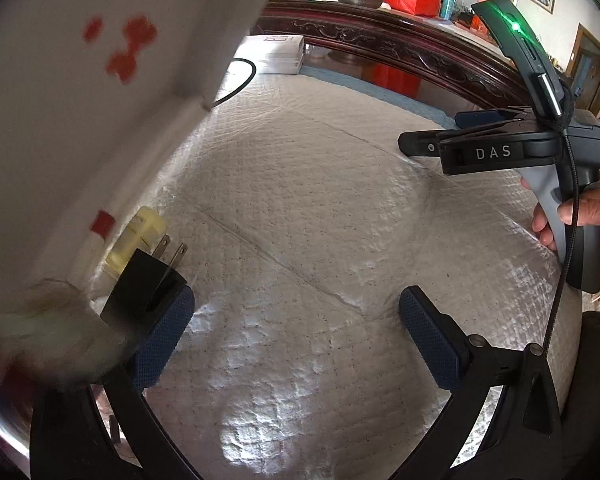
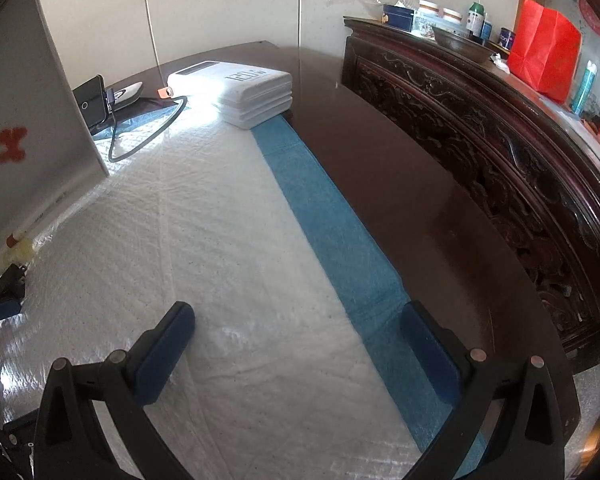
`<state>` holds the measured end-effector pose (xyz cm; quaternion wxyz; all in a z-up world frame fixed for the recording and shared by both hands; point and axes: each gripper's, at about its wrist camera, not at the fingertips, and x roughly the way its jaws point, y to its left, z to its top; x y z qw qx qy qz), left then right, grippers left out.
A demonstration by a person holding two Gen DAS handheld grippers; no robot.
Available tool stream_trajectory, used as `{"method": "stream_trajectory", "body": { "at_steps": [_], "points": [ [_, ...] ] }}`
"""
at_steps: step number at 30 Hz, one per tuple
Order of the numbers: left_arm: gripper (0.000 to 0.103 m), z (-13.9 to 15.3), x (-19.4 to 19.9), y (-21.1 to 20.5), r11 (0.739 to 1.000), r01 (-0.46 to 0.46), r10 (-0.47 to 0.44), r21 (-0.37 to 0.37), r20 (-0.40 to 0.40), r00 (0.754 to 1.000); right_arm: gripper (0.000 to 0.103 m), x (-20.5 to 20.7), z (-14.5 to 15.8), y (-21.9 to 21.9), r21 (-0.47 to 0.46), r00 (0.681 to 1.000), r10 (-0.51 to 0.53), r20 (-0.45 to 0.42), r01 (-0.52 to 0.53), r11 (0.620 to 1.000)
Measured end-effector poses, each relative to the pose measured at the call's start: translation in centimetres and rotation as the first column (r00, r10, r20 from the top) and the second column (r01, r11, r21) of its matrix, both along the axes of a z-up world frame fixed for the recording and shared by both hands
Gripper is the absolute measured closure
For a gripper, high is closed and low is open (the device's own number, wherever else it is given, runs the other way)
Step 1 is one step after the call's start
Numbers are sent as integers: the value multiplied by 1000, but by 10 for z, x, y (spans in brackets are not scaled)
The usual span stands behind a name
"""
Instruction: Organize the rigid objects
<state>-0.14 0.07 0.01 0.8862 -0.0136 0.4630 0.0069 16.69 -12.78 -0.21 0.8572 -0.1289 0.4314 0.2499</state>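
A black plug adapter (image 1: 144, 284) with two metal prongs lies on the white quilted pad (image 1: 300, 208), touching the outer side of my left gripper's left fingertip. Behind it sits a pale yellow plug (image 1: 140, 236) against a white box (image 1: 80, 100) with red marks. My left gripper (image 1: 298, 340) is open wide with only pad between its fingers. A hand holds my right gripper (image 1: 432, 132) above the pad's right side. In the right wrist view my right gripper (image 2: 298, 352) stands open and empty, with the adapter (image 2: 12, 280) and yellow plug (image 2: 20, 252) far to its left.
A stack of white power banks (image 2: 240, 88), a propped phone (image 2: 92, 100) and a black cable (image 2: 148, 136) sit at the pad's far end. A blue strip (image 2: 332, 232) edges the pad on the dark wooden table (image 2: 400, 200). A carved sideboard (image 2: 500, 152) holds jars and a red bag (image 2: 544, 52).
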Motion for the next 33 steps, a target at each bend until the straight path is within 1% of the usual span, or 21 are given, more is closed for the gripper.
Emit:
{"method": "stream_trajectory", "body": {
  "at_steps": [33],
  "points": [
    [0, 0, 3, -2, 1000, 0, 0, 12, 7, 1000, 0, 1, 0, 0, 0, 1000, 0, -1, 0, 1000]
  ]
}}
